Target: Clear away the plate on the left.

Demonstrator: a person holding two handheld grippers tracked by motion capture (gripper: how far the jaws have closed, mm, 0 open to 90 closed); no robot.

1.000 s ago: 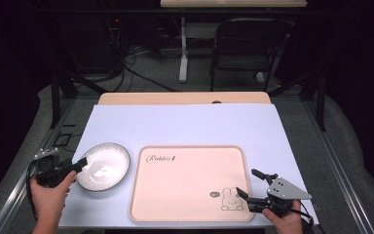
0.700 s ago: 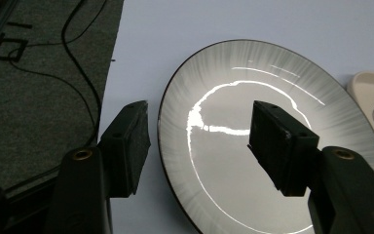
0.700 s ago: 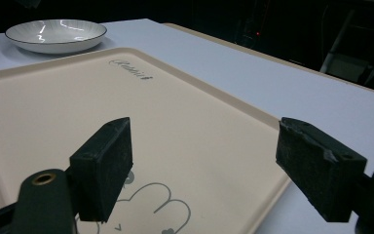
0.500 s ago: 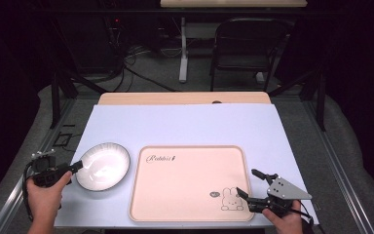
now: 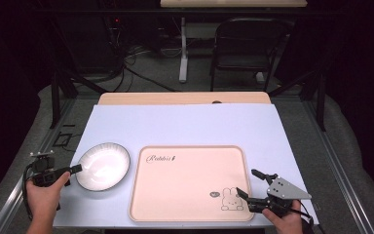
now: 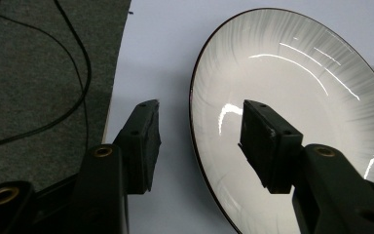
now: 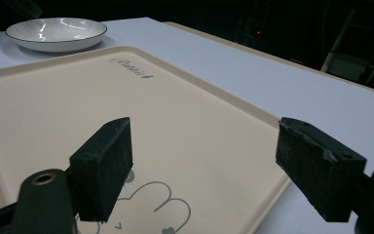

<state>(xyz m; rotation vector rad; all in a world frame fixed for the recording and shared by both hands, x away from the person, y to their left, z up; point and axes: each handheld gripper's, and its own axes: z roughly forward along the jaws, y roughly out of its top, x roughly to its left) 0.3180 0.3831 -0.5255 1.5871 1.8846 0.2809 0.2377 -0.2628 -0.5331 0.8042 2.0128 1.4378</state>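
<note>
Beside the tray (image 5: 190,183), my left gripper (image 6: 199,141) straddles the bowl (image 5: 102,165) rim, unclosed — right gripper (image 7: 214,170) spread, idle — nothing lifted yet.

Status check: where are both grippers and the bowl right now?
Left gripper open, jaws straddling the bowl rim. Right gripper open over the tray corner, holding nothing. Nothing in the way.

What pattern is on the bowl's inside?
Fine grey radial streaks on white, with a thin dark rim; the bowl shows best in the left gripper view.
</note>
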